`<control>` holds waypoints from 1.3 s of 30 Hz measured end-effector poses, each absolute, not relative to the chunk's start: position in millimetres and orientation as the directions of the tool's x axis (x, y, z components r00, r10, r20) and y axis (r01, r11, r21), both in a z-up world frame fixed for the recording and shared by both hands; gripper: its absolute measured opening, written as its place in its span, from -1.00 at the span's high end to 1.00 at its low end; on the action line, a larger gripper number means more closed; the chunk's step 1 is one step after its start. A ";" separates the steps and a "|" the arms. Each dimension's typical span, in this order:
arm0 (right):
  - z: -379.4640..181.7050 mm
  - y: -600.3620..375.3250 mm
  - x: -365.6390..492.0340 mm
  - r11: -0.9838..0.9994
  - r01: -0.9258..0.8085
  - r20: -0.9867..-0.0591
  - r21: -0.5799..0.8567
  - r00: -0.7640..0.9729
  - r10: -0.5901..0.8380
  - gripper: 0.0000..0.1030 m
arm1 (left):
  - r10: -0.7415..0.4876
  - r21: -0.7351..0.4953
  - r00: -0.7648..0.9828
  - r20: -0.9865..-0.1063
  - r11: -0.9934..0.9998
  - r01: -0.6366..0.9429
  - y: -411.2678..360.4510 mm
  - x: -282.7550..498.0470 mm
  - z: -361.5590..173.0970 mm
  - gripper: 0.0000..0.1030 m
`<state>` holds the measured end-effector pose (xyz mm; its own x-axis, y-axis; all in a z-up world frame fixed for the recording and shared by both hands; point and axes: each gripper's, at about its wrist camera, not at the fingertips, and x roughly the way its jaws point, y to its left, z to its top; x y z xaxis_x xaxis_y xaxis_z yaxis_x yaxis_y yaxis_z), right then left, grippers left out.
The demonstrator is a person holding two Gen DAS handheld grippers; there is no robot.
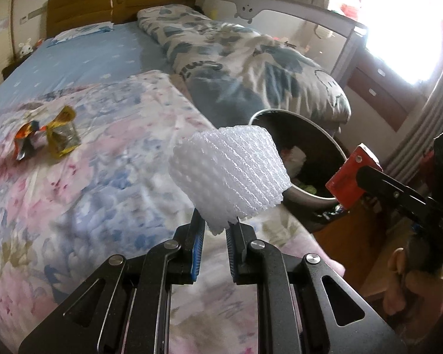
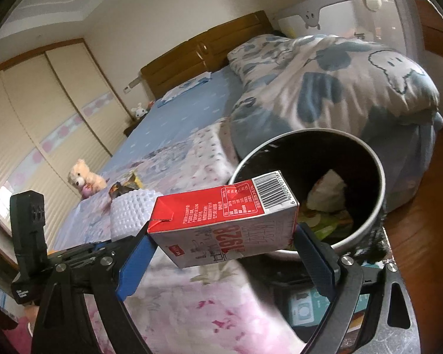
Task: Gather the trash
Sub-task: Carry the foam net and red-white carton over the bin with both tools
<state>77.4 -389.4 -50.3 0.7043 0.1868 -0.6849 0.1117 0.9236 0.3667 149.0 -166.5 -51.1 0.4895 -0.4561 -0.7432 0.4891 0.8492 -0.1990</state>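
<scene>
My left gripper is shut on the lower edge of a white foam net sleeve, which stands up above the floral bedspread. My right gripper is shut on a red and white drink carton, held lengthways between the blue pads. That carton and the right gripper show at the right of the left wrist view. A round metal trash bin with a dark inside holds paper and wrappers; it stands beside the bed, just beyond both held items. The foam sleeve shows left of the carton.
Crumpled orange and yellow snack wrappers lie on the floral bedspread at the left. A rolled blue and grey quilt lies behind the bin. A plush bear sits farther up the bed. A person's hand is at lower right.
</scene>
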 end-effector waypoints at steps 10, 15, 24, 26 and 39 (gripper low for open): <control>-49.7 -421.8 75.2 0.916 0.154 -0.685 0.371 0.711 0.158 -0.79 | -0.468 -0.172 0.464 -0.752 0.819 0.547 -212.2 148.6 -49.5 0.75; -47.8 -433.1 77.1 0.920 0.168 -0.690 0.353 0.711 0.134 -0.79 | -0.471 -0.163 0.457 -0.755 0.809 0.565 -226.8 149.7 -48.4 0.75; -48.9 -445.9 84.5 0.925 0.180 -0.703 0.335 0.702 0.118 -0.79 | -0.470 -0.157 0.451 -0.759 0.804 0.574 -242.6 156.1 -48.5 0.75; -49.8 -448.2 86.1 0.924 0.181 -0.703 0.337 0.701 0.119 -0.79 | -0.469 -0.155 0.449 -0.760 0.802 0.577 -245.4 158.1 -48.6 0.75; -52.7 -454.5 94.8 0.925 0.181 -0.712 0.335 0.692 0.122 -0.79 | -0.459 -0.137 0.454 -0.763 0.803 0.580 -261.8 172.5 -46.2 0.74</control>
<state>94.8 -454.5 -52.7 0.6918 0.1224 -0.7116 0.1808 0.9248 0.3348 172.5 -261.8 -46.2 0.4544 -0.4592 -0.7633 0.5804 0.8027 -0.1374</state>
